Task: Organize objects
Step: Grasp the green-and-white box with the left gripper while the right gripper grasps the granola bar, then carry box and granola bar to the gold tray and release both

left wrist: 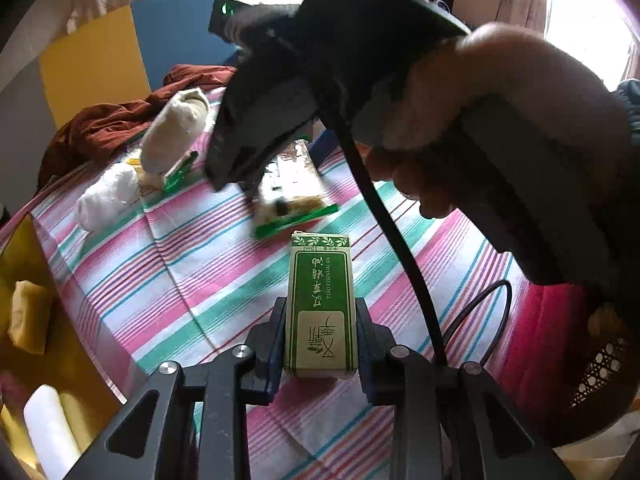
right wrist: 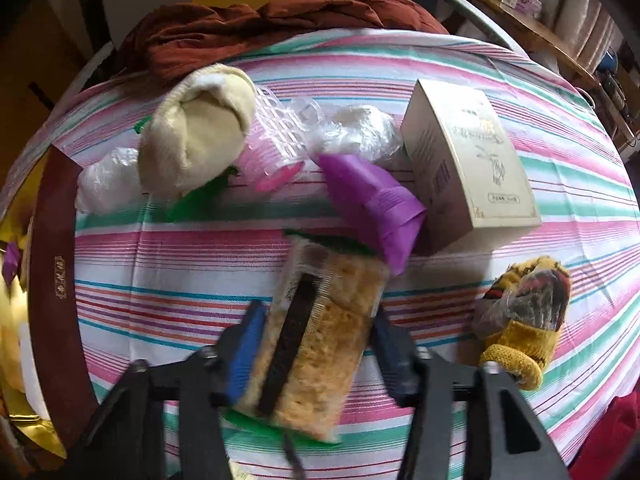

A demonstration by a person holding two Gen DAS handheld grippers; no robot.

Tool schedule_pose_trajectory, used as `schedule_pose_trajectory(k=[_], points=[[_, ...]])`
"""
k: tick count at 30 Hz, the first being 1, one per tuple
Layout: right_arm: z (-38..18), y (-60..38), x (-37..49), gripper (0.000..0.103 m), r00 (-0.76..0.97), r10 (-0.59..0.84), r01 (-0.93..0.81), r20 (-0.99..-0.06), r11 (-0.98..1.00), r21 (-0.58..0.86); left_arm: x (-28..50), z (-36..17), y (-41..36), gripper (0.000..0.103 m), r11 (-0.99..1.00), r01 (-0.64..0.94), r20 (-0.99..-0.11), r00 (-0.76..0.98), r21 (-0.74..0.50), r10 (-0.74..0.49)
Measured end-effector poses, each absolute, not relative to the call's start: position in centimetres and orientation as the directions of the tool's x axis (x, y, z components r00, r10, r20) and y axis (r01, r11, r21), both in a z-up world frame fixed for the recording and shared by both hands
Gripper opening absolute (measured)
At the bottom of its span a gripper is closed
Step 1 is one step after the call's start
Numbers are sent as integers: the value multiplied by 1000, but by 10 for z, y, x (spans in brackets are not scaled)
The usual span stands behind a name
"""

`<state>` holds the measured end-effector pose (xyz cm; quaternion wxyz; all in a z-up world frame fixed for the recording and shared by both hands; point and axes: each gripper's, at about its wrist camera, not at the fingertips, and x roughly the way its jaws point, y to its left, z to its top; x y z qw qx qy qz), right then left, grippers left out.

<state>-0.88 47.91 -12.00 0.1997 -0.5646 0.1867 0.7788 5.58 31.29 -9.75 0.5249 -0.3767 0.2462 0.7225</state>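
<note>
In the lower centre of the left wrist view, the left gripper [left wrist: 320, 344] has its jaws clamped on a small green-and-white cardboard essential-oil box [left wrist: 320, 308]; it looks light, stiff and crushable, best held by its flat sides. The right gripper [right wrist: 320, 344], in the lower centre of its own view, pinches a clear packet of yellowish sponge with a black comb [right wrist: 316, 340] over the striped surface [right wrist: 160, 264]; soft, slippery film
</note>
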Motion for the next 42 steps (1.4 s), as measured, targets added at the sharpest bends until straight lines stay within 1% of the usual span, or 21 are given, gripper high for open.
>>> schedule_pose_trajectory(k=[6,11,14,17,18,22,27,30,35,37,38,39,40,42], points=[[-111,470,-8,45,-347,40,-460,-937,-878,133,62,-74,278,30,-357,-931,-773,-168,-80,612],[-94,456,-8,45,-451,-26,-359,-892,-910,208,53,-48,236,31,-409,-903,-735,-190,-129,651],[-88,437,-16,45,-481,-43,-297,-875,-932,209,45,-30,213,31,-455,-875,-703,-218,-167,677],[-90,433,-9,45,-503,-42,-256,-863,-947,195,32,-17,195,31,-508,-844,-677,-273,-173,684],[-81,421,-10,45,-508,-40,-246,-860,-950,190,25,-14,189,31,-525,-833,-671,-289,-175,683],[-72,414,-15,45,-538,-50,-220,-842,-955,197,-5,-11,157,31,-633,-754,-668,-382,-175,639],[-54,389,-18,45,-565,-97,-180,-819,-955,237,-54,-20,114,31,-758,-626,-678,-478,-184,559],[-41,360,-29,45,-587,-149,-121,-796,-956,267,-74,-26,88,31,-816,-548,-688,-520,-185,506],[-19,293,-68,45,-599,-215,2,-771,-964,267,-108,-32,59,31,-880,-441,-692,-580,-175,429],[-14,265,-88,47,-600,-221,24,-769,-966,258,-117,-35,51,32,-900,-401,-695,-598,-171,399],[-14,255,-95,49,-606,-219,26,-765,-966,257,-120,-37,47,33,-908,-383,-695,-607,-169,385],[-13,247,-101,54,-611,-220,28,-761,-966,257,-122,-38,44,44,-915,-368,-694,-616,-165,373],[-14,241,-106,60,-612,-221,26,-760,-965,259,-122,-39,40,61,-921,-353,-692,-625,-163,361],[-17,231,-110,61,-609,-237,22,-757,-959,283,-118,-40,32,72,-925,-338,-680,-638,-173,360]])
